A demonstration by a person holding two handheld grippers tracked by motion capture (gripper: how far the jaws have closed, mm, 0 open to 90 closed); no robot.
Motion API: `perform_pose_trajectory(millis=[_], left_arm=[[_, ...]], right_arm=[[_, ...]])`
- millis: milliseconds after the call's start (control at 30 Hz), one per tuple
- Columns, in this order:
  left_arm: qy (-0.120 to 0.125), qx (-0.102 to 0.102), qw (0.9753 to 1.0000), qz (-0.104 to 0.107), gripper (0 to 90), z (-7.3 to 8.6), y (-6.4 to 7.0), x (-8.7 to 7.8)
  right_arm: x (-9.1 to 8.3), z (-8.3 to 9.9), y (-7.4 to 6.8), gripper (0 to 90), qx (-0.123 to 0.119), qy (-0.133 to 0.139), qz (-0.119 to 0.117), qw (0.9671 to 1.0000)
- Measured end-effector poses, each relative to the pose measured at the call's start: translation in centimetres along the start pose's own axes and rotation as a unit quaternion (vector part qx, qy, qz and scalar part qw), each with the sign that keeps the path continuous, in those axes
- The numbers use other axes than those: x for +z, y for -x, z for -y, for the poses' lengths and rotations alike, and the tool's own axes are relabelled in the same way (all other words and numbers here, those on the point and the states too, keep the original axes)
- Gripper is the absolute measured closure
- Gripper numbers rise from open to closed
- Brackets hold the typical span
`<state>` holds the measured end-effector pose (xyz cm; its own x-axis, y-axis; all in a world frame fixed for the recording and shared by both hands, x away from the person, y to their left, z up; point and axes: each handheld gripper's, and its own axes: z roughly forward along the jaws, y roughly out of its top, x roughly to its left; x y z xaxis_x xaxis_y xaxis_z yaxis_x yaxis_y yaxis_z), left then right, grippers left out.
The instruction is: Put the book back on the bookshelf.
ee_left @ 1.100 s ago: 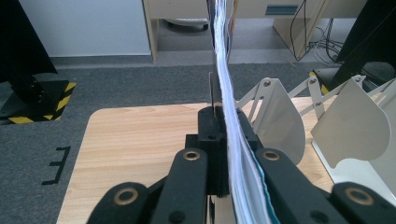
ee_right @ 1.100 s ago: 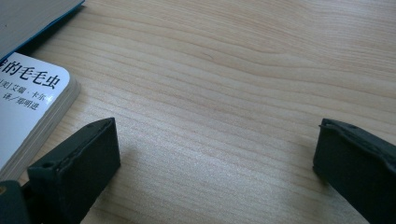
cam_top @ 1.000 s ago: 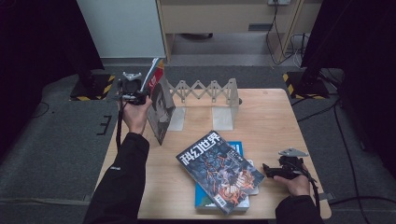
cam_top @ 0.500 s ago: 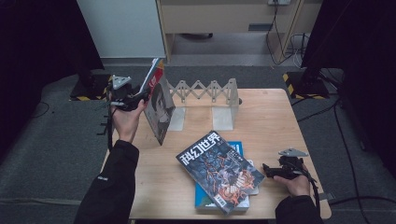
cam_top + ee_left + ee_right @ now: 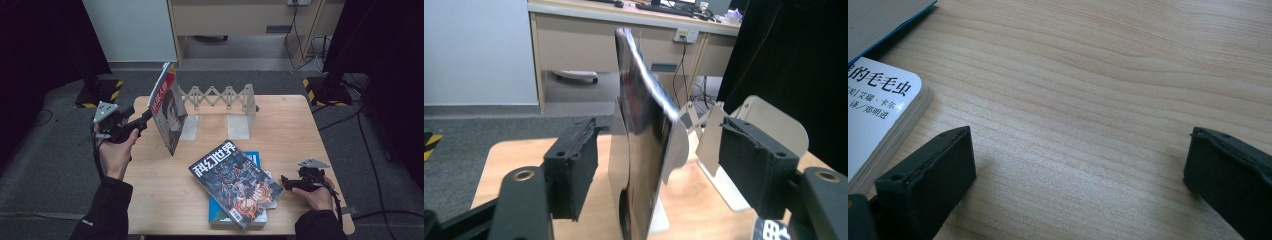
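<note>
Wooden table (image 5: 300, 130) sits on grey carpet, with a pale desk and a white panel behind it. Biggest thing on it is the white accordion rack (image 5: 220, 100) along the far edge, dividers standing up. Next, the magazine (image 5: 167, 112) stands on its bottom edge at the rack's left end, tilted and leaning, top corner curling over. Near the front edge you've got a stack: a dark comic-cover magazine (image 5: 235, 182) lying skewed on a blue book (image 5: 252, 160), with a white book (image 5: 878, 115) tucked in there too.

Your left gripper (image 5: 145, 117) is just off the table's left edge, pointed at the standing magazine. In the left gripper view (image 5: 656, 160) the jaws are spread wide either side of the magazine, not touching it from what I can see. Your right gripper (image 5: 285, 181) rests low on the table just right of the stack, jaws wide apart over bare wood (image 5: 1080, 165), nothing between them.
</note>
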<state>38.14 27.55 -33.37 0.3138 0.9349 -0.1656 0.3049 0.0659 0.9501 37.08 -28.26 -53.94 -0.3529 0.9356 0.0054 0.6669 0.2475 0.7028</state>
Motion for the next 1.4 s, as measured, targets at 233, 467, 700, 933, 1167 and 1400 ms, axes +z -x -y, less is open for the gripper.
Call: perform_pose_trajectory(millis=[233, 467, 700, 933, 1167, 1400], left_arm=[[-0.031, -0.016, 0.9991, 0.025, 28.0, 3.8, 0.2, -0.4], [-0.068, -0.003, 0.9969, 0.041, 28.0, 6.8, 0.6, 0.8], [-0.084, 0.005, 0.9949, 0.055, 27.7, 9.1, 0.7, 1.3], [-0.089, 0.014, 0.9924, 0.084, 26.6, 11.9, 1.0, 1.6], [-0.109, 0.007, 0.9866, 0.122, 26.8, 13.8, 2.3, 2.8], [-0.130, 0.007, 0.9819, 0.138, 26.8, 14.8, 3.4, 3.6]], right_arm=[[0.0, 0.0, 0.0, 0.2, 0.000, 0.000, 0.001, 1.0000], [0.0, -0.1, 0.0, 0.5, 0.003, -0.001, -0.002, 1.0000], [-0.4, -0.3, 0.3, 11.4, 0.011, -0.007, 0.008, 0.9999], [-1.6, -1.0, 0.2, 17.8, 0.013, 0.009, 0.022, 0.9996], [-3.0, -1.6, -0.2, 21.8, 0.031, 0.046, 0.007, 0.9984], [-3.9, -2.3, -1.0, 24.6, 0.030, 0.065, -0.016, 0.9973]])
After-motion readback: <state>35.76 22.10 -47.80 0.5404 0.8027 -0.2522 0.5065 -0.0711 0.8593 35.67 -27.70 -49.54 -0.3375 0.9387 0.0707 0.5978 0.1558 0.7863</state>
